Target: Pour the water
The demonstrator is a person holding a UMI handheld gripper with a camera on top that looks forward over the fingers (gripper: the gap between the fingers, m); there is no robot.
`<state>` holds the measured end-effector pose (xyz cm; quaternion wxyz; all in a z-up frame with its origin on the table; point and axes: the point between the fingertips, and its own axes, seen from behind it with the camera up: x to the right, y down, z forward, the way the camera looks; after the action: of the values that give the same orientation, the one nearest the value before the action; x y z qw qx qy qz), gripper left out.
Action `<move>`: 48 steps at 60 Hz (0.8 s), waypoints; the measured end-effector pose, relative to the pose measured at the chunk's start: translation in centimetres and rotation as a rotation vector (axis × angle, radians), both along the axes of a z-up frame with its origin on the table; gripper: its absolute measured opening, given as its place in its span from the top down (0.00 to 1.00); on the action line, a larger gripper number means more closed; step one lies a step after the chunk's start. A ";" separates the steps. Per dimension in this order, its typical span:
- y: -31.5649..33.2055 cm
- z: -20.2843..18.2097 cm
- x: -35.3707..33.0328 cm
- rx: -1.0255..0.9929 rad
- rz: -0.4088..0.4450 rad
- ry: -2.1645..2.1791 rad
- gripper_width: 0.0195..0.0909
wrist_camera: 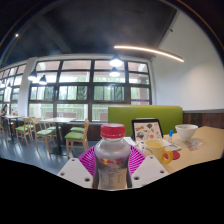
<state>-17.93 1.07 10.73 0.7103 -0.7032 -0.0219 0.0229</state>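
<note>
A wide room with tall windows (90, 85) and green chairs (77, 138) lies beyond a light table (205, 145). On the table stand a white bowl (186, 132) and a yellow cup (157, 151). The gripper (112, 165) is clamped on a clear bottle (112, 160) with a red cap (113, 130), upright between both pink pads (88, 160); its contents cannot be made out.

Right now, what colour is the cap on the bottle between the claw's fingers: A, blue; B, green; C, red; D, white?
C: the bottle held between the claw fingers has a red cap, with the pink pads pressed against both its sides.
</note>
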 end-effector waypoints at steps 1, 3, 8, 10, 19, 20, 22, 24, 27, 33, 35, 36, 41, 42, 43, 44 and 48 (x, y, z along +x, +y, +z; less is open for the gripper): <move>0.0 0.0 0.0 -0.001 0.002 0.002 0.76; 0.0 0.0 -0.1 -0.004 0.008 0.007 0.76; 0.5 0.0 0.0 -0.016 0.018 0.028 0.76; 1.0 -0.2 0.1 -0.029 0.028 0.048 0.76; 3.6 1.9 0.8 -0.095 0.066 0.418 0.76; 4.0 2.4 1.2 -0.092 0.068 0.469 0.76; 5.8 2.7 2.6 -0.083 0.079 0.581 0.76; 6.6 3.4 3.7 -0.079 0.082 0.713 0.76; 7.9 4.3 5.5 -0.075 0.087 0.936 0.76; 11.1 4.4 8.7 -0.066 0.091 1.377 0.76; 12.1 4.1 9.6 -0.069 0.096 1.532 0.76; 12.6 4.0 10.0 -0.071 0.101 1.605 0.76; 14.1 3.7 10.6 -0.089 0.130 1.874 0.76; 14.4 3.6 10.8 -0.091 0.132 1.909 0.76; 14.7 3.4 10.9 -0.093 0.131 1.940 0.76; 15.0 3.2 11.0 -0.095 0.126 1.968 0.76; 14.7 3.0 11.1 -0.095 0.094 2.071 0.76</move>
<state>-6.78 15.79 13.68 0.3510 -0.3649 0.5727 0.6447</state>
